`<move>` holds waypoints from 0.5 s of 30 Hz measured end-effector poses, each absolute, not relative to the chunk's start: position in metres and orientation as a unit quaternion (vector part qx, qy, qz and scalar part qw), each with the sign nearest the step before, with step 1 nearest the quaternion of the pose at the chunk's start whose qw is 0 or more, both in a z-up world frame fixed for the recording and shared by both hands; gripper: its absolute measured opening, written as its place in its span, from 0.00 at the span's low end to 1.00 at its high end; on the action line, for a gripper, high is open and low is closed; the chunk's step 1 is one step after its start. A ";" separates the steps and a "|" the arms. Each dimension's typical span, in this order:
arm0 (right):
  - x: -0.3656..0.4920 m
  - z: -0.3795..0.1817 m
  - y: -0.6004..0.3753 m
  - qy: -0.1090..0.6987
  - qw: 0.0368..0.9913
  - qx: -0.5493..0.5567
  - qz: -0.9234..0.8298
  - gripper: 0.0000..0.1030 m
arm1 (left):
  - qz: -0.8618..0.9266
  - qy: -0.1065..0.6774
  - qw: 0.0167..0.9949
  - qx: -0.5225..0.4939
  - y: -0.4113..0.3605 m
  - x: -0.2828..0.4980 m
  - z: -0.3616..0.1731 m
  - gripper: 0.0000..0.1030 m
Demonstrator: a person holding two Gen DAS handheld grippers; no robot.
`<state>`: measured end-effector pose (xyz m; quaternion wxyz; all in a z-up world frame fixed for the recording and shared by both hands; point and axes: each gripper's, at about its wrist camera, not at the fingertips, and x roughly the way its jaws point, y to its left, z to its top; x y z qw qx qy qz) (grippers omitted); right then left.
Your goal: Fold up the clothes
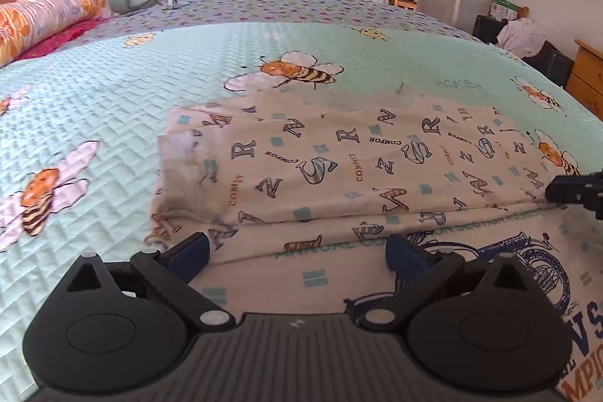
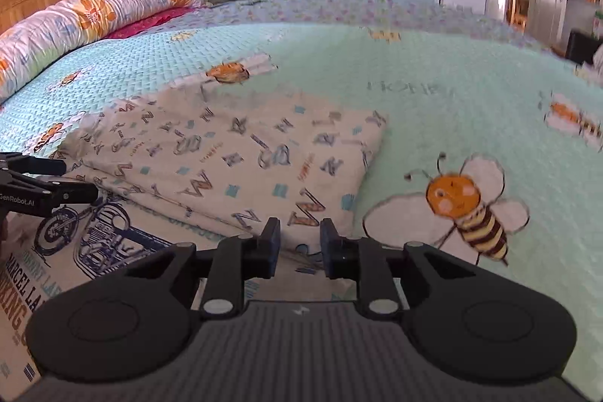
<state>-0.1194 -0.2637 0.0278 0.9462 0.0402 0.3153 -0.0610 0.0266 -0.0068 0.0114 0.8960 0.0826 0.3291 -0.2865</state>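
Shirt [image 1: 339, 168] lies part-folded on the bed [image 1: 94, 93]; left gripper [image 1: 297, 253] gapes wide and empty over it; right gripper [image 2: 299, 247], narrowly parted, holds nothing; pinch both layers at the fold's edge, lift evenly.

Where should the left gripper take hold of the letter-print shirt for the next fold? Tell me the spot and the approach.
Probably the shirt's left edge, where its layers stack. Bring the open left gripper in low from the left, one finger sliding under, since the fabric lies flat on the bedspread.
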 end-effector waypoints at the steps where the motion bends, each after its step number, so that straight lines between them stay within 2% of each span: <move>1: -0.119 0.031 -0.256 0.307 0.950 0.029 -0.054 0.24 | -0.284 0.329 0.897 0.083 -0.006 0.024 0.014 0.99; 2: -0.116 0.033 -0.249 0.302 0.952 0.021 -0.048 0.26 | -0.286 0.326 0.897 0.085 -0.007 0.022 0.018 0.99; 4: -0.107 0.032 -0.241 0.301 0.953 0.011 -0.038 0.39 | -0.291 0.318 0.898 0.093 -0.012 0.021 0.023 0.99; 8: -0.094 0.012 -0.249 0.343 0.939 0.005 -0.038 0.40 | -0.285 0.327 0.895 0.103 -0.016 0.021 0.022 0.99; 15: -0.098 0.036 -0.274 0.309 0.950 0.034 -0.030 0.41 | -0.296 0.315 0.899 0.067 -0.018 0.019 0.027 0.99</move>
